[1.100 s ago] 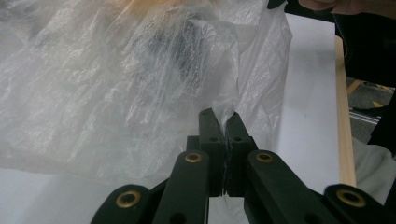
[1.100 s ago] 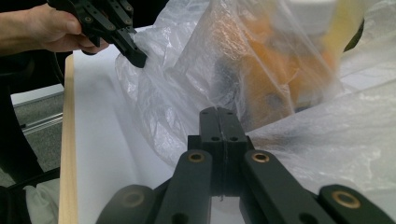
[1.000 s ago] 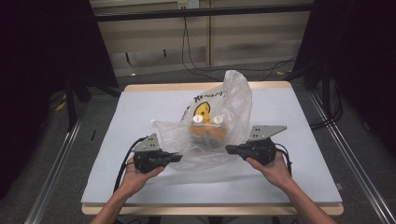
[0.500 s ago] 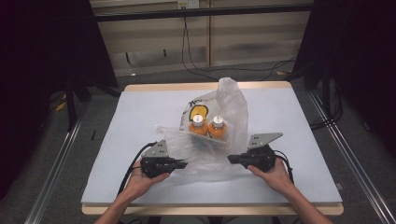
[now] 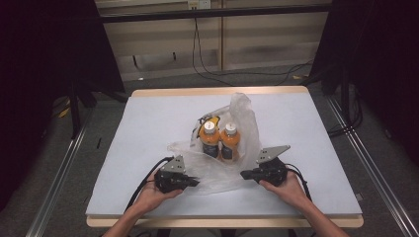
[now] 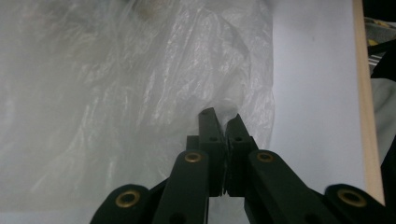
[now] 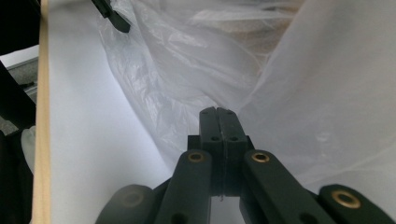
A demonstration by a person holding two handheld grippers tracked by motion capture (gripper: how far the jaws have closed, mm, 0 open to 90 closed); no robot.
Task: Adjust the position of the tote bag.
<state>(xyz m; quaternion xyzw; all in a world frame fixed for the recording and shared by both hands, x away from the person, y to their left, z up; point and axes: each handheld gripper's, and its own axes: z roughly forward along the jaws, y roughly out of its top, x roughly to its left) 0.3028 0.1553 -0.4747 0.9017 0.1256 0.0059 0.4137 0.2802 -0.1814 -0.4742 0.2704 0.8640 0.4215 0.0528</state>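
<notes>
Crinkly clear plastic is the whole story here. From the high view, a thin plastic bag [image 5: 232, 148] sits mid-table on the white table cover [image 5: 148, 128], with two orange drink bottles [image 5: 220, 140] standing upright side by side inside it, white caps up. Bag's far side sticks up behind them like a sail, near side is slumped toward the person. The left gripper [image 5: 190, 181] and right gripper [image 5: 247, 174] are each at a near corner of the bag, low by the table, well apart from each other. Makes sense to me: grab the rim at two spots so the mouth spreads out and slides down off the bottles rather than dragging them over.

Left gripper view: the left gripper's jaws are pinched together with a fold of the film caught between the tips, rest of the bag billowing off to the left. Bare table and its wooden edge [image 6: 366, 93] on the right.

Right gripper view: same deal, the right gripper clamped tight on a pleat of the plastic, bag sheet rising on the right. You can spot the other gripper's tip at the top left. Bottles are just a blurry tan patch through the film, hard to say more.
</notes>
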